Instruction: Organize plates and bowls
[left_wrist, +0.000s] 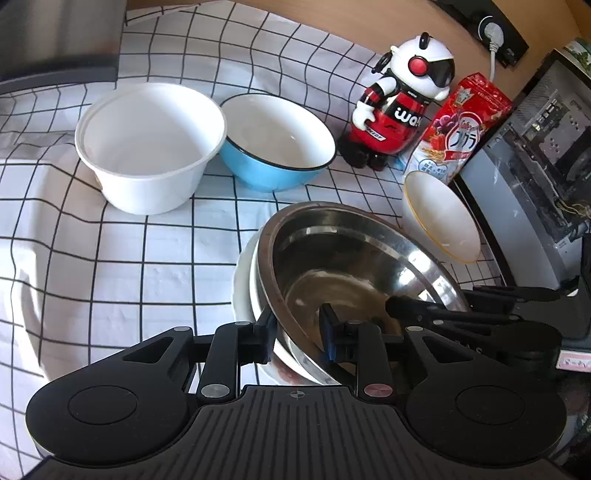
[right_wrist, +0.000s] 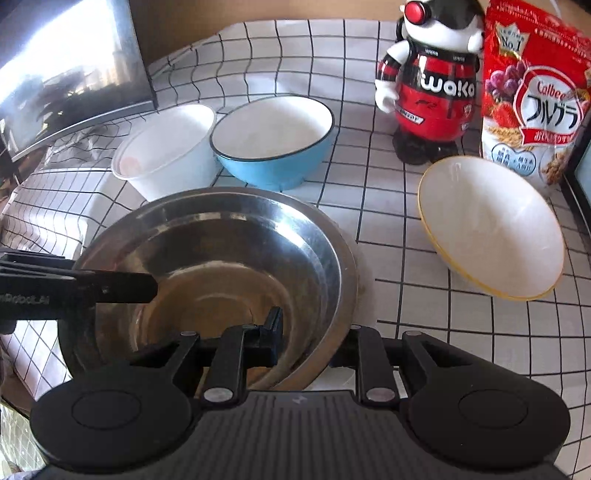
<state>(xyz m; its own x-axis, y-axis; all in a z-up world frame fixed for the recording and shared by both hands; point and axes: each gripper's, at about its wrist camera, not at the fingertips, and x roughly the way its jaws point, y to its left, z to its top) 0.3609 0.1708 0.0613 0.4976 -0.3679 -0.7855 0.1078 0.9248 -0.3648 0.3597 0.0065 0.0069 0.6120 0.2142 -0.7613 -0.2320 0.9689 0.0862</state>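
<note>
Both tongs straddle the rim of the steel bowl (right_wrist: 221, 258), which sits nested in a white dish (left_wrist: 243, 280) on the checked surface (left_wrist: 110, 258). The left tongs (left_wrist: 295, 332) and right tongs (right_wrist: 306, 343) each have one finger inside and one outside, apparently pinching the rim. The stacking step seems in hand; next likely means letting go and fetching the blue bowl (left_wrist: 273, 147)

You see a white cloth (left_wrist: 110, 258) with a black grid, a plain white bowl (left_wrist: 147, 147) and a blue bowl (left_wrist: 273, 140) with white inside. The steel bowl (left_wrist: 351, 258) is silvery; another white bowl (right_wrist: 491, 225) has a yellow rim, and the robot figure (right_wrist: 432, 85) is red, black and white.
</note>
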